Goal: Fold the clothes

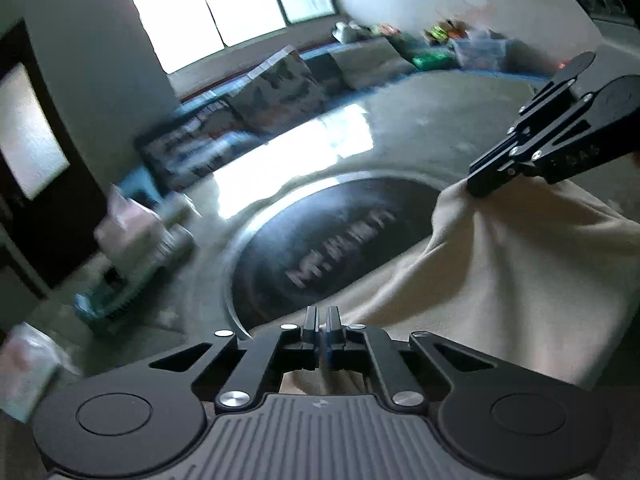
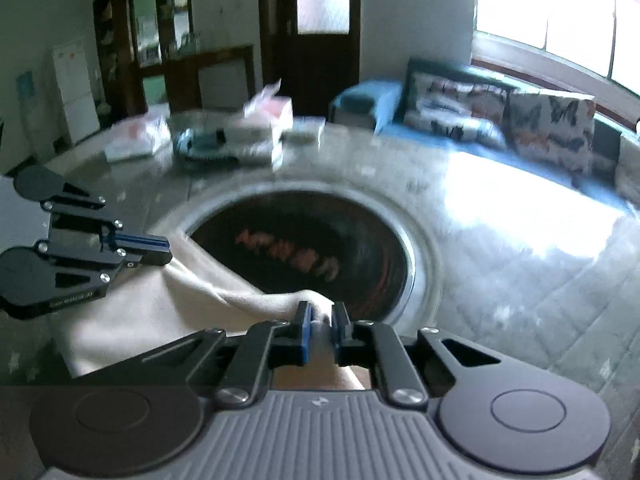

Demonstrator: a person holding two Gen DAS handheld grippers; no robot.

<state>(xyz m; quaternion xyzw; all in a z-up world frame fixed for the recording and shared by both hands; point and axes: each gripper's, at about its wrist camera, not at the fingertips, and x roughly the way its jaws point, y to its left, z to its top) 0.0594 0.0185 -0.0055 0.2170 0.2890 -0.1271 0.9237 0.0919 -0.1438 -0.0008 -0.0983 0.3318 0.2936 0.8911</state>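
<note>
- Left wrist view: left gripper (image 1: 322, 320) at 6 o'clock, jaws nearly closed on beige cloth (image 1: 500, 280); right gripper (image 1: 486, 184) at 2 o'clock, pinching a raised fold; dark round inset (image 1: 340, 240) at centre.
- Right wrist view: right gripper (image 2: 322, 320) at 6 o'clock, slightly parted, clamping cloth (image 2: 160, 304); left gripper (image 2: 158, 250) at 9 o'clock, closed on fabric edge; table (image 2: 500, 248) beneath.

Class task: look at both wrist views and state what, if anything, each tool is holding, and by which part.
Both hold one beige garment. The left tool and the right tool each pinch a bunched bit of its upper edge, so it hangs between them.
</note>
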